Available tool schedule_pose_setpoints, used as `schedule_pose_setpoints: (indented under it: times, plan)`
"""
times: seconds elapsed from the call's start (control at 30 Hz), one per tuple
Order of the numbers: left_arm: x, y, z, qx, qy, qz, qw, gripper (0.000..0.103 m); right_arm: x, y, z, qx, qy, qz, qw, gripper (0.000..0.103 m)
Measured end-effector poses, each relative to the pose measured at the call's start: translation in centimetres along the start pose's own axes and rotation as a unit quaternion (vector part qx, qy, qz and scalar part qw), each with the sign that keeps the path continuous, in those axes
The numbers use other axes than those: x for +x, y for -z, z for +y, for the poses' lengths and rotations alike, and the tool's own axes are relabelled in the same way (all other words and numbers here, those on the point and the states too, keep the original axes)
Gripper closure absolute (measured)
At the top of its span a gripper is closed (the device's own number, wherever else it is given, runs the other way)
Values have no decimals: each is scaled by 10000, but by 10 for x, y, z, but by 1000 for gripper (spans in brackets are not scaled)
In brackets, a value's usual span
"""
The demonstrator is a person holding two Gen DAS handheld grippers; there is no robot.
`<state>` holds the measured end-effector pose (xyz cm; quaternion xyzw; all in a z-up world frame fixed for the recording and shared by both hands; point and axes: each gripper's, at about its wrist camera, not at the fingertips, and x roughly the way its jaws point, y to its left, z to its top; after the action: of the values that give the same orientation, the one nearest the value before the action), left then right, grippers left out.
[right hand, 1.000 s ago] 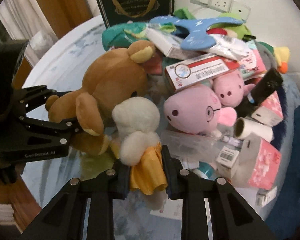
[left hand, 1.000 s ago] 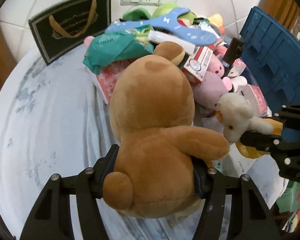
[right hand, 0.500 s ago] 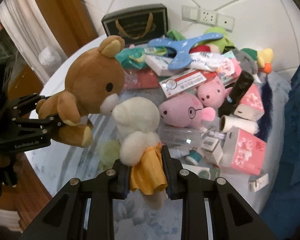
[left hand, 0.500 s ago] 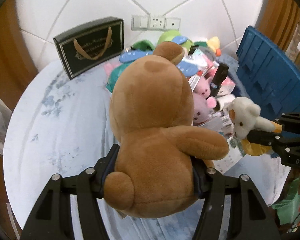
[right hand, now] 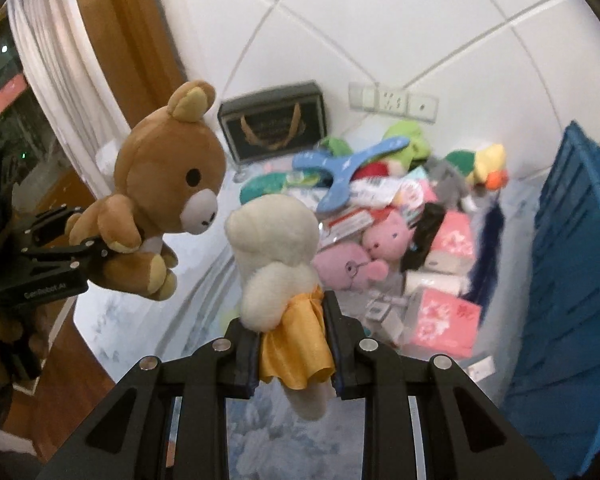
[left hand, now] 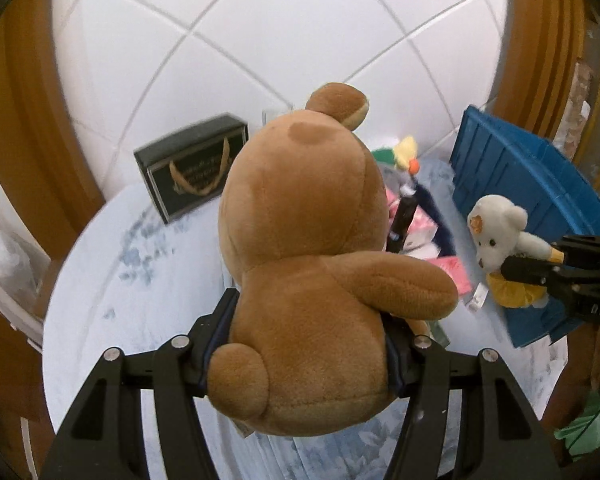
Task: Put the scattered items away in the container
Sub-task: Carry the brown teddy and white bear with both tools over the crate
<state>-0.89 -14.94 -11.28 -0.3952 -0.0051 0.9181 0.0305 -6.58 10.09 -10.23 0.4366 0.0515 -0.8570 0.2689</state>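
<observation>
My left gripper [left hand: 308, 348] is shut on a big brown plush bear [left hand: 312, 264], held by its body high above the table; the same brown bear [right hand: 160, 200] shows at the left of the right wrist view. My right gripper [right hand: 290, 344] is shut on a small white plush bear [right hand: 276, 248] in a yellow skirt, also lifted; that white bear [left hand: 500, 232] hangs in front of the blue container [left hand: 532, 184]. The blue container [right hand: 576, 280] stands at the right edge. Below lies a heap of scattered items with pink pig toys [right hand: 356, 260].
A black gift box [right hand: 276, 124] stands against the white tiled wall with sockets [right hand: 392, 100]. The heap holds a blue boomerang toy [right hand: 348, 168], pink tissue packs [right hand: 444, 316], a black bottle [right hand: 424, 232] and a yellow duck [right hand: 488, 164]. The pale floral tablecloth [left hand: 148, 272] spreads leftward.
Both grippers have risen well above the table with their plush toys still held. The heap now sits lower and smaller in view, and the wall fills more of both pictures.
</observation>
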Motion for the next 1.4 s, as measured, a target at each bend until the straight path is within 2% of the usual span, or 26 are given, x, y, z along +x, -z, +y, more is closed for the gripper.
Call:
schedule_pose_setpoints:
  times: [0.6, 0.77, 0.93, 1.4]
  plan:
    - [-79, -46, -77, 353, -108, -761, 9964, 42, -137, -10, -39, 54, -36, -1166, 9932, 78]
    - [-84, -59, -107, 478, -61, -905, 9947, 42, -166, -6, -59, 119, -22, -1360, 9906, 78]
    - [-85, -74, -141, 649, 34, -1001, 9929, 42, -194, -1, -81, 78, 184, -1579, 9873, 78]
    - [-69, -112, -262, 1180, 541, -1138, 9850, 42, -249, 21, -180, 506, 489, -1838, 9804, 78]
